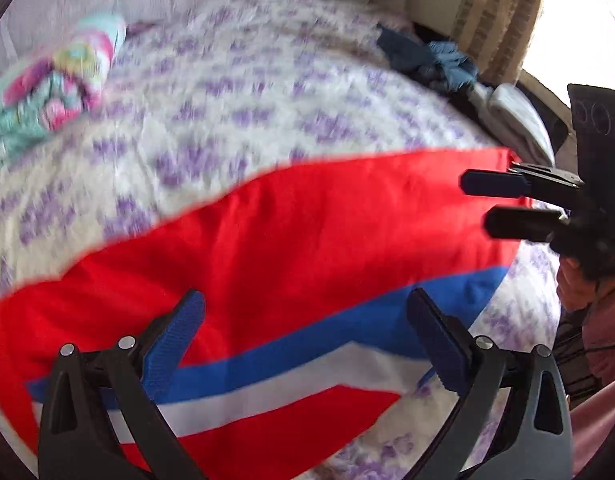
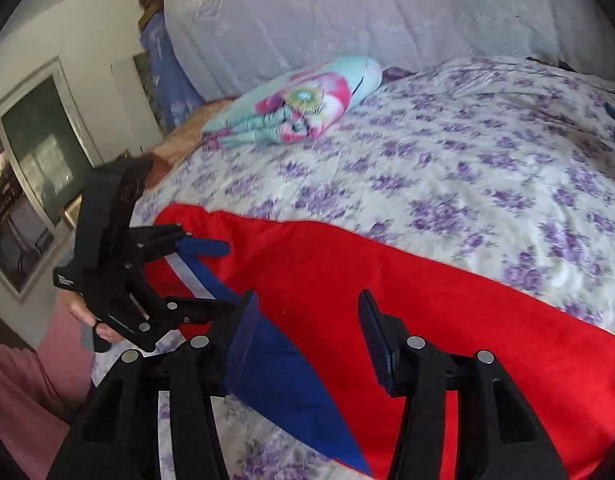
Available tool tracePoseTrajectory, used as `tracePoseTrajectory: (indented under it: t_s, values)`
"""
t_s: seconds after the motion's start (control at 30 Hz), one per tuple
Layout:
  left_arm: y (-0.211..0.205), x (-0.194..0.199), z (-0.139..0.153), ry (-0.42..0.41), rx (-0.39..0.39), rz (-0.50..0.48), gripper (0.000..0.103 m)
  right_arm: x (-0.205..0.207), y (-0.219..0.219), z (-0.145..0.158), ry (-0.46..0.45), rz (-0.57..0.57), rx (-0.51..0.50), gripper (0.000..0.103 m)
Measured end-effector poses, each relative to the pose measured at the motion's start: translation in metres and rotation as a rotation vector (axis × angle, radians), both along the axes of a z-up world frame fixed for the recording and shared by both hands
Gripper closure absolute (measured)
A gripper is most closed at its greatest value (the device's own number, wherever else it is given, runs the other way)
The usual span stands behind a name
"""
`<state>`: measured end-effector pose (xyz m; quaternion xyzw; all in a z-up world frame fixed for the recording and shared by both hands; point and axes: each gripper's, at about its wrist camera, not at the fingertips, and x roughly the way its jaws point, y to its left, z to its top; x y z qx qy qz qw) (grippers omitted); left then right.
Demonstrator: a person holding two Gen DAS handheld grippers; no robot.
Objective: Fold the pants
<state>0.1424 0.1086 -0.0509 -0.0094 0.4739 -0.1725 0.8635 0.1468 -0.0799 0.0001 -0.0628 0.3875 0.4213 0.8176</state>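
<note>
Red fabric pants with blue-and-white side stripes lie flat on the floral-quilted bed. Left tongs and right tongs hover apart, empty; next, probably grasp an edge to fold.

Daylight fills both views. A window burns out to white at the upper right of the left view. Motion blur smears the bedspread there; the right view is sharper, soft only at its margins. Fisheye curvature bends the edges, and dark vignette rings the corners.
</note>
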Motion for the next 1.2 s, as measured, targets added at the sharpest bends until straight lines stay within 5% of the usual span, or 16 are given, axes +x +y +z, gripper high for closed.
tracePoseTrajectory:
  t_s: [0.03, 0.1, 0.13, 0.2, 0.27, 0.37, 0.47, 0.63, 0.77, 0.97, 1.1, 1.2]
  values:
    - [0.003, -0.001, -0.012, 0.035, 0.0, 0.005, 0.005, 0.001, 0.009, -0.014, 0.032, 0.016, -0.046, 0.051]
    - [-0.001, -0.018, -0.014, -0.026, 0.048, -0.029, 0.005, -0.004, 0.021, -0.05, 0.168, 0.097, -0.156, 0.049]
    - [-0.004, -0.025, -0.014, -0.035, 0.068, -0.048, 0.005, -0.014, 0.021, -0.054, 0.156, 0.13, -0.18, 0.049]
    - [-0.008, -0.035, -0.015, -0.057, 0.085, -0.081, 0.005, -0.027, 0.02, -0.045, 0.17, 0.218, -0.212, 0.048]
    - [-0.008, -0.032, -0.017, -0.05, 0.084, -0.084, 0.005, -0.014, 0.018, -0.026, 0.25, 0.212, -0.132, 0.048]
    - [-0.004, -0.031, -0.017, -0.047, 0.057, -0.086, 0.005, 0.025, 0.023, 0.005, 0.188, 0.15, -0.036, 0.043]
    - [-0.003, -0.031, -0.017, -0.046, 0.042, -0.086, 0.005, 0.061, 0.048, 0.013, 0.099, 0.139, -0.064, 0.04]
    - [0.0, -0.029, -0.016, -0.044, 0.025, -0.089, 0.005, 0.104, 0.085, -0.009, 0.096, 0.206, -0.204, 0.04]
    - [0.0, -0.028, -0.017, -0.041, 0.017, -0.091, 0.005, 0.093, 0.094, -0.015, 0.165, 0.35, -0.3, 0.04]
    - [0.002, -0.026, -0.017, -0.038, 0.003, -0.094, 0.005, 0.066, 0.088, -0.005, 0.227, 0.52, -0.284, 0.038]
    - [0.002, -0.025, -0.017, -0.037, 0.0, -0.094, 0.005, 0.068, 0.09, -0.019, 0.292, 0.538, -0.314, 0.037]
    - [0.002, -0.025, -0.017, -0.037, 0.0, -0.093, 0.005, 0.078, 0.092, -0.027, 0.256, 0.503, -0.365, 0.036]
